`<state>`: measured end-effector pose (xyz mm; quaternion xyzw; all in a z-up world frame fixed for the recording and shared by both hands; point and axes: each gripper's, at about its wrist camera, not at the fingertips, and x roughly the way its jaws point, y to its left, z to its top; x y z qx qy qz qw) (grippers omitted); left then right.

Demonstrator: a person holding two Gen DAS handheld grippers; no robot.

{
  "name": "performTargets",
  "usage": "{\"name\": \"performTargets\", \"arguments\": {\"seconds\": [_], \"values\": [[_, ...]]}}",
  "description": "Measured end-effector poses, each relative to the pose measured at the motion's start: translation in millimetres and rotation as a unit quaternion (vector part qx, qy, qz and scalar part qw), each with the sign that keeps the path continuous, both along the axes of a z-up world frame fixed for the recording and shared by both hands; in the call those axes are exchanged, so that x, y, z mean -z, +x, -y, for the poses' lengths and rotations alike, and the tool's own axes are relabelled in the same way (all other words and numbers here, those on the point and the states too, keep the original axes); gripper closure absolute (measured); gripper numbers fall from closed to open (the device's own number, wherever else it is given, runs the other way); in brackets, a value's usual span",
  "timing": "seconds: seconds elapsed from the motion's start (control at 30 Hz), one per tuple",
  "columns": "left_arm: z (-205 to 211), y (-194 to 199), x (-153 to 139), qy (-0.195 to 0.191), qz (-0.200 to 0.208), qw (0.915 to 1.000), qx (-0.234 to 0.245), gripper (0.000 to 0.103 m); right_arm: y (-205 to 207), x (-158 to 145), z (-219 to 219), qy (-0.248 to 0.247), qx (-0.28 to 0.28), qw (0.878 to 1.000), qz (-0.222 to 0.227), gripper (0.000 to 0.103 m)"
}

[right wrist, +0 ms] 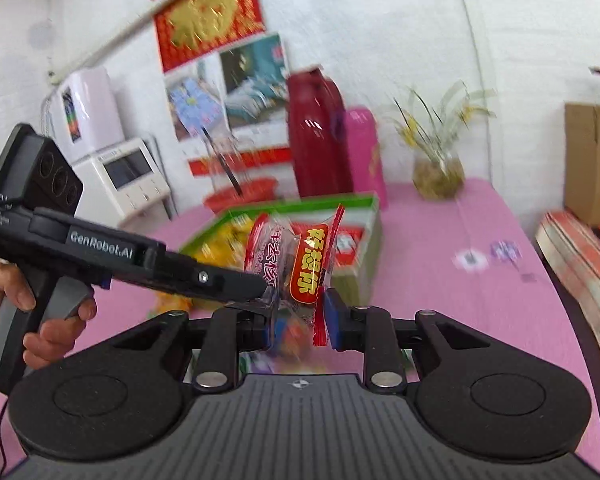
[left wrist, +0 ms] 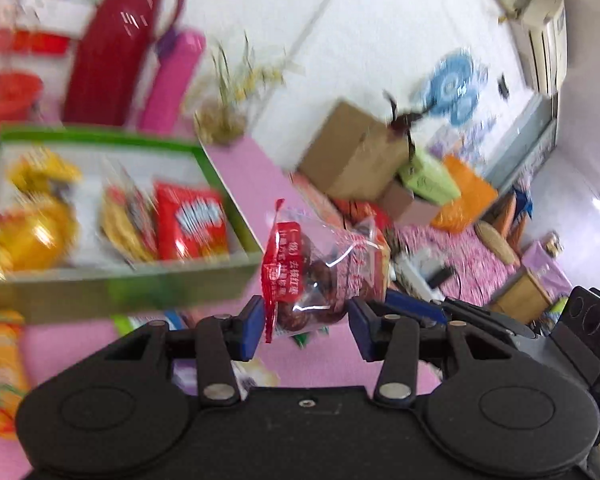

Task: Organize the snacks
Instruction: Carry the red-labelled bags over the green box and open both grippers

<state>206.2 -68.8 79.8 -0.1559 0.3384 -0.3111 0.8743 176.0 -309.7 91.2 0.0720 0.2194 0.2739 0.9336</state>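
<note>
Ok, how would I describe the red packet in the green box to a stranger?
On the pink table stands a box with a green rim. At its right end, in the left wrist view, lies the red packet; its neighbours are mostly yellow.

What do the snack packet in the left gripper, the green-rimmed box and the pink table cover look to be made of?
The snack packet is thin clear plastic film, glossy: it crinkles and glints, and dark fruit shows through. The green-rimmed box is likely cardboard, matte, with flat straight walls, though blur hides detail. The pink table cover looks matte and smooth, perhaps cloth or vinyl; I cannot tell which.
</note>
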Motion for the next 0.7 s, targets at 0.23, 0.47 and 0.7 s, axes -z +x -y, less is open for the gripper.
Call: {"name": "performTargets", "arguments": {"seconds": [0.23,0.47,0.7], "values": [[-51.6,-9.3,-14.1,0.007,0.012,0.9980,-0.062,0.103,27.2,-24.9,-51.9,0.024,-0.048,0.998,0.027,0.058],[-95.4,13.0,4.0,-0.018,-0.016,0.9937,-0.110,0.103,52.9,-10.9,-96.5,0.015,-0.062,0.998,0.007,0.058],[-118.2,50.0,20.4,-0.057,-0.033,0.9877,-0.142,0.103,87.0,13.4,-109.9,0.037,-0.067,0.996,-0.034,0.068]]}}
